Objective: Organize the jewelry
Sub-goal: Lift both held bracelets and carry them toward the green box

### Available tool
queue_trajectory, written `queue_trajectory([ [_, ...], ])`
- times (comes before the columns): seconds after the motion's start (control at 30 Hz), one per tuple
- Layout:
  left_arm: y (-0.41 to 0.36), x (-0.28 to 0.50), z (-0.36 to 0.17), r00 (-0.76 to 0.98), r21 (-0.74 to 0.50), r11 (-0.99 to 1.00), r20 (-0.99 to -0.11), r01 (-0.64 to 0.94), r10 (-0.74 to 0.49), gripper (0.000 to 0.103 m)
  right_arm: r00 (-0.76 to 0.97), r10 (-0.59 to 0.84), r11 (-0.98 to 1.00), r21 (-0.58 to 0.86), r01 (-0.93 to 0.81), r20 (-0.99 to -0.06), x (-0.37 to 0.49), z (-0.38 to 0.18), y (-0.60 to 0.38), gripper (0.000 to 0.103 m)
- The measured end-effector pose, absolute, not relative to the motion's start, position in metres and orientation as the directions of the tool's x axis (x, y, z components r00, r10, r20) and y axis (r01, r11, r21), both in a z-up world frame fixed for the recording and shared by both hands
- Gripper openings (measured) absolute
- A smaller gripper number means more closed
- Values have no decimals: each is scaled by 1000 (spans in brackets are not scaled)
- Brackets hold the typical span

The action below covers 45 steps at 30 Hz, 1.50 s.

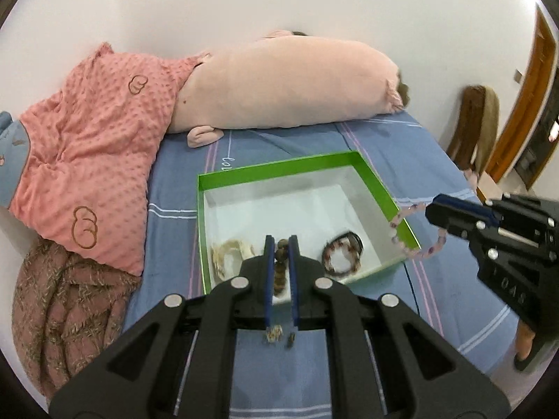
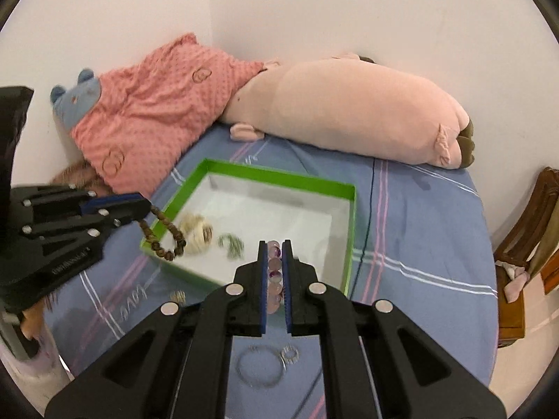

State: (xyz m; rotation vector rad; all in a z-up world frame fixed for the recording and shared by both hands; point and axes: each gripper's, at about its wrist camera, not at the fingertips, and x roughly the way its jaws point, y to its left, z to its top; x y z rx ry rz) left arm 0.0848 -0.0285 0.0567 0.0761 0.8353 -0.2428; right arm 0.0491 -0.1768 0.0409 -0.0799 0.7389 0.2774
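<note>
A green box with a white inside [image 1: 375,178] [image 2: 351,230] lies on the blue bed sheet. My left gripper [image 1: 280,244] [image 2: 141,209] is shut on a brown wooden bead bracelet [image 1: 279,272] [image 2: 164,241], held over the box's near edge. My right gripper [image 2: 273,249] [image 1: 433,209] is shut on a pink and purple bead bracelet [image 2: 274,276] [image 1: 419,251], held over the box's right side. Inside the box lie a cream bracelet [image 1: 230,251] [image 2: 197,232] and a dark reddish bracelet [image 1: 344,253]. A greenish blurred piece [image 2: 232,244] also shows inside.
On the sheet in front of the box lie small earrings [image 1: 276,335], a thin silver bangle [image 2: 260,366] and a small ring [image 2: 290,354]. A pink plush pig [image 1: 286,87], a coral blanket [image 1: 94,146] and a wooden chair [image 2: 531,230] border the bed.
</note>
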Motion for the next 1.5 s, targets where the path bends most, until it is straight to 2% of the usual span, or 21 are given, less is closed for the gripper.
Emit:
queue_trajectory([
  [0.37, -39, 137, 15, 634, -25, 979, -758, 203, -151, 8, 617, 239, 966, 117, -232, -750, 123, -20, -162, 7],
  [0.63, -38, 158, -11, 608, -45, 983, -780, 180, -147, 8, 608, 254, 967, 176, -186, -752, 144, -44, -171, 7],
  [1.03, -39, 166, -29, 592, -10, 985, -798, 170, -110, 8, 584, 196, 978, 115, -174, -788, 153, -62, -166, 8],
  [1.07, -39, 167, -31, 587, -10, 985, -802, 171, -110, 8, 582, 194, 978, 109, -179, -790, 153, -61, -165, 10],
  [1.13, -38, 167, -33, 577, -14, 984, -808, 176, -115, 8, 586, 191, 978, 102, -182, -787, 151, -60, -164, 22],
  [1.27, -37, 164, -32, 578, -15, 985, -808, 174, -115, 8, 603, 187, 979, 93, -183, -775, 146, -53, -163, 26],
  [1.37, -37, 159, -27, 586, -18, 983, -801, 180, -122, 15, 615, 200, 976, 102, -192, -762, 138, -43, -163, 30],
  [1.43, -37, 153, -23, 590, -12, 983, -799, 182, -118, 22, 631, 204, 976, 104, -192, -748, 132, -36, -163, 47],
  [1.5, -36, 145, -18, 597, 2, 982, -794, 189, -113, 23, 647, 206, 976, 102, -194, -734, 126, -28, -162, 49],
])
